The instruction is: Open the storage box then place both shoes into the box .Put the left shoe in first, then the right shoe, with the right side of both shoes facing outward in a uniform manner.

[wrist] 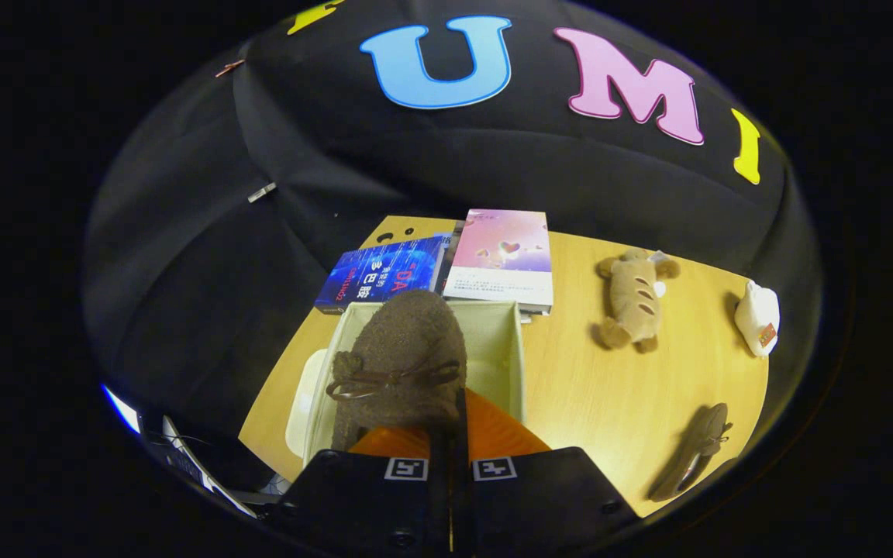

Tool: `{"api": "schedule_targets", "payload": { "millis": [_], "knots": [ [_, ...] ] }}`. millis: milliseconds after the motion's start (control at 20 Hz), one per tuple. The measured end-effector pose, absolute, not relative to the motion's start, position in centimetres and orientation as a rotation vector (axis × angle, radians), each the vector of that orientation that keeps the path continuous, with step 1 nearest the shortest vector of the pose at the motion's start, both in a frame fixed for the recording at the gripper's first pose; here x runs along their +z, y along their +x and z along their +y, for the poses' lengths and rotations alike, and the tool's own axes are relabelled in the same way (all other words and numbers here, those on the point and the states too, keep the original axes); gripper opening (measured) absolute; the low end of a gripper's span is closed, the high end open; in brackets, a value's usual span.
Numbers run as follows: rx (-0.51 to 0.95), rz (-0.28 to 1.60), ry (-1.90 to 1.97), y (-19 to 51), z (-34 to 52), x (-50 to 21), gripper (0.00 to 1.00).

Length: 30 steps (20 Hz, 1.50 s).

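Hand-held gripper [450, 434] clamps brown shoe [400, 364], toe pointing away over box [505, 341].

Brown shoe [400, 364] fills box [510, 349] mouth; books [446, 267] crowd behind; bare table [586, 387] alongside.

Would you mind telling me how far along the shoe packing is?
Done: the storage box stands open. In hand: the tool is shut on a brown shoe, held over the box. Left: the second shoe lies on the table, beyond the fingers.
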<state>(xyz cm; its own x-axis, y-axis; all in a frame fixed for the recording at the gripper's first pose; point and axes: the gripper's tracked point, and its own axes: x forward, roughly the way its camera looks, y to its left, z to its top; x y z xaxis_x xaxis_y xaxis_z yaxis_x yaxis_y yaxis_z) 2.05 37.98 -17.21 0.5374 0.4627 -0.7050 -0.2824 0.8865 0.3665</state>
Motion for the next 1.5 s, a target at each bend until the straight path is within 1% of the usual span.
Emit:
{"api": "schedule_targets", "payload": {
  "millis": [200, 250, 350, 400, 450, 600, 650, 900, 1100, 1300, 1500],
  "knots": [
    [0.484, 0.929, 0.198, 1.2, 41.9, -19.0, 0.06],
    [0.501, 0.931, 0.200, 0.9, 42.5, -19.1, 0.08],
    [0.561, 0.943, 0.235, -0.1, 44.1, -18.6, 0.18],
    [0.579, 0.940, 0.254, -0.3, 44.3, -18.2, 0.31],
    [0.585, 0.923, 0.268, -0.1, 44.5, -17.6, 0.36],
    [0.607, 0.909, 0.272, -0.2, 44.5, -16.6, 0.78],
    [0.609, 0.907, 0.267, -0.3, 44.2, -16.5, 0.77],
    [0.615, 0.857, 0.241, -0.4, 42.0, -15.5, 0.81],
    [0.611, 0.798, 0.208, -0.9, 37.5, -14.2, 0.98],
    [0.537, 0.750, 0.191, -1.1, 30.0, -14.2, 0.99],
    [0.414, 0.769, 0.161, -2.4, 20.5, -17.5, 0.99]
  ]
}}
